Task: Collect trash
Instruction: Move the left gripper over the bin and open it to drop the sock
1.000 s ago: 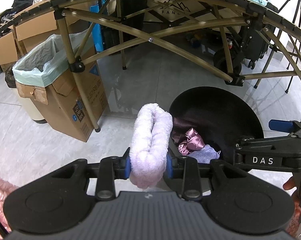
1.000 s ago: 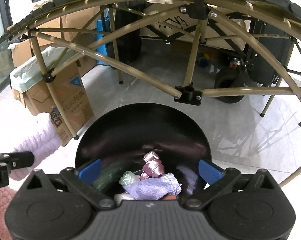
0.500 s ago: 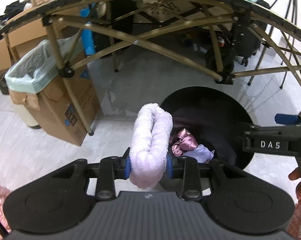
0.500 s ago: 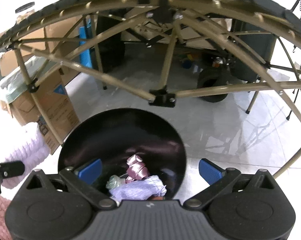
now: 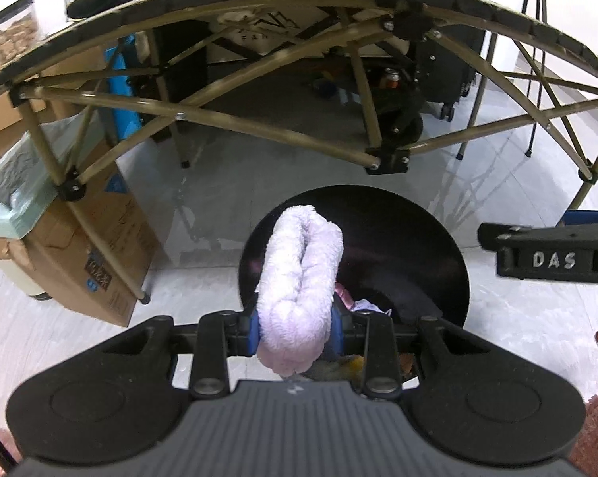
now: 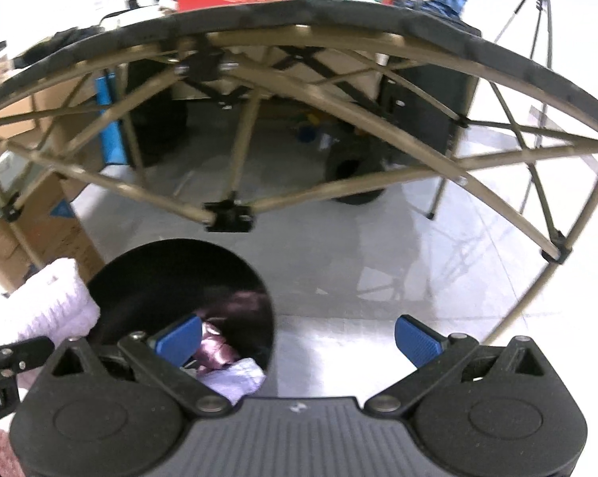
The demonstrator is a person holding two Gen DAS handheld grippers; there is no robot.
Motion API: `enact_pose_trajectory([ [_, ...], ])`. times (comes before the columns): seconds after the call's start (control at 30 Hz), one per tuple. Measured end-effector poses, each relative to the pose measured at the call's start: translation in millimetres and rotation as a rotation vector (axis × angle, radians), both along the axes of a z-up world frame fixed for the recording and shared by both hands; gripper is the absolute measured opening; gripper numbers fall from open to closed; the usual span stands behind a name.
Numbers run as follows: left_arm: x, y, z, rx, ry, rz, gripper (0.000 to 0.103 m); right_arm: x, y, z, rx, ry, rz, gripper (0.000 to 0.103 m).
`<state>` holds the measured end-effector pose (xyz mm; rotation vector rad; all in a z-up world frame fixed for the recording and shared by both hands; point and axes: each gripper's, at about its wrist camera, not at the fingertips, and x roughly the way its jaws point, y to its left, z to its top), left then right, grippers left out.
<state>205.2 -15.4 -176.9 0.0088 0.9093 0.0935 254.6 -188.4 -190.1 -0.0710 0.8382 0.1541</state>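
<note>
In the left wrist view, the left gripper (image 5: 295, 332) is closed on a fluffy lilac cloth (image 5: 300, 290), which stands up just ahead of the pads, over the near rim of the black bin (image 5: 426, 238). The step seems to be carrying it for the drop; next the pads should open above the bin.

In the right wrist view, the right gripper (image 6: 299, 338) is wide and empty, the bin ahead to its left.
</note>
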Motion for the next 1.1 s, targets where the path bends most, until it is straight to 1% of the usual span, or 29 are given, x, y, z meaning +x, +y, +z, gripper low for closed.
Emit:
enact_pose_trajectory([
  [0.23,19,-15,-8,0.003,0.009,-0.039,0.033,4,-23,5,-0.003,-0.007,-0.098,0.103],
  [0.43,37,-24,-14,0.005,0.005,-0.062,0.033,4,-31,9,-0.004,-0.028,-0.123,0.103],
  [0.57,49,-28,-20,0.009,-0.002,-0.068,0.033,4,-31,12,-0.060,-0.066,-0.150,0.103],
  [0.63,54,-28,-24,0.003,0.004,-0.065,0.033,5,-33,11,-0.061,-0.068,-0.164,0.103],
  [0.77,58,-27,-30,-0.029,0.035,-0.066,0.033,7,-33,9,-0.069,-0.067,-0.178,0.103],
  [0.93,54,-30,-30,-0.035,0.045,-0.084,0.033,10,-31,7,-0.066,-0.063,-0.184,0.103],
  [1.0,53,-30,-28,-0.033,0.039,-0.084,0.035,10,-30,7,-0.064,-0.063,-0.181,0.103],
  [1.03,53,-29,-28,-0.030,0.037,-0.082,0.037,10,-30,7,-0.062,-0.064,-0.180,0.103],
  [1.07,53,-28,-27,-0.028,0.035,-0.077,0.047,10,-30,7,-0.061,-0.064,-0.180,0.103],
  [1.1,53,-27,-26,-0.030,0.036,-0.071,0.052,10,-31,7,-0.060,-0.065,-0.180,0.103],
])
